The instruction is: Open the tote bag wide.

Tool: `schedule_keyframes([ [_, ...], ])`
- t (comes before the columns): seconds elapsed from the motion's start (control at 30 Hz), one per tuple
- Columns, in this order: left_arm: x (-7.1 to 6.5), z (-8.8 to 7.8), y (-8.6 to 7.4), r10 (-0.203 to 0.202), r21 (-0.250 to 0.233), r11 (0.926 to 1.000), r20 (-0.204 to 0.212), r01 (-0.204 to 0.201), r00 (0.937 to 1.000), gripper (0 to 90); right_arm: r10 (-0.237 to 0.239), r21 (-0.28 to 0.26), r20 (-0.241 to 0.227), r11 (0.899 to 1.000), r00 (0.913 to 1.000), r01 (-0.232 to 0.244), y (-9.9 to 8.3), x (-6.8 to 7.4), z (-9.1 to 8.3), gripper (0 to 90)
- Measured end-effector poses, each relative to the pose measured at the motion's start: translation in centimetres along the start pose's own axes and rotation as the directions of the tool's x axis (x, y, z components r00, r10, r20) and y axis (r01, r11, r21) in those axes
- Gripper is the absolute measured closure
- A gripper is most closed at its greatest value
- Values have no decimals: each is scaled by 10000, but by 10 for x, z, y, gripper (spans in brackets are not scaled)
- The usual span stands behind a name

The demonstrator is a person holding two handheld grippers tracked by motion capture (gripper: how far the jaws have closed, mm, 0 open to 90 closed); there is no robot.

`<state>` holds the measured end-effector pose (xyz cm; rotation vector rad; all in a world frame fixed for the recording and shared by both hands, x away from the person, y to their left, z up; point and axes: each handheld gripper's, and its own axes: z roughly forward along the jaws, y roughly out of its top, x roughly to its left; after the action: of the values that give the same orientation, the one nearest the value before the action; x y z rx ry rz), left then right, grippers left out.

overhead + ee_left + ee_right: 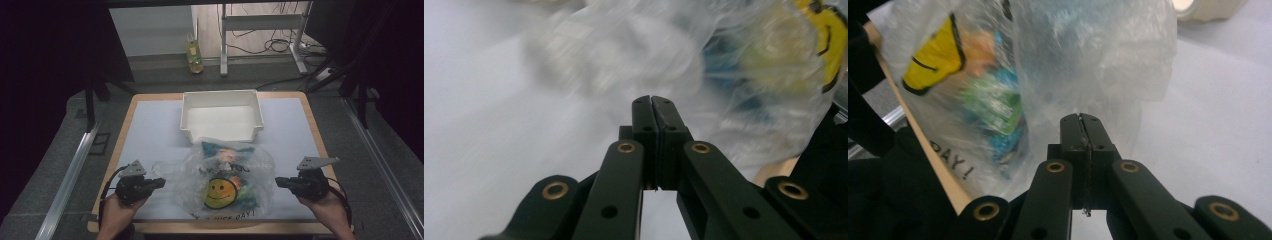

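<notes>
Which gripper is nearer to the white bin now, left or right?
Right, though only slightly. The right gripper sits below and right of the white bin; the left gripper sits below and left.

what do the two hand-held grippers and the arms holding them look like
Both are black. The left hand-held gripper and the right hand-held gripper each carry a grey three-cornered plate on top and trail a black cable back past the wrist. Seen along their own jaws, the linkage arms are matte black bars with brass-coloured rivets and small holes, ending in narrow flat pads. The forearms coming in from the bottom are bare, no sleeves visible.
</notes>
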<state>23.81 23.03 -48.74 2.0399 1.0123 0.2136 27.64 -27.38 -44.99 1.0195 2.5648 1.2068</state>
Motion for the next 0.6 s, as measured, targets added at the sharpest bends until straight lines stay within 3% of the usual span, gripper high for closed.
schedule_keyframes([
  [0.13,2,-16,-9,-258,54,9996,-182,259,9995,893,84,-206,-194,9997,9998,-88,5,4,-6,892],
  [0.23,-3,-29,-8,-176,-106,9998,-189,174,9997,893,-2,-322,-383,9995,9993,-11,11,10,-8,893],
  [0.4,-21,-41,11,288,-502,9984,263,-275,9992,893,-254,-385,-759,9990,9968,225,25,22,-1,892],
  [0.5,-31,-40,26,485,-693,9967,754,-433,9960,893,-456,-386,-952,9984,9944,421,35,29,9,892],
  [0.6,-39,-37,37,710,-728,9953,987,-640,9926,893,-523,-380,-1075,9981,9928,485,42,33,16,892],
])
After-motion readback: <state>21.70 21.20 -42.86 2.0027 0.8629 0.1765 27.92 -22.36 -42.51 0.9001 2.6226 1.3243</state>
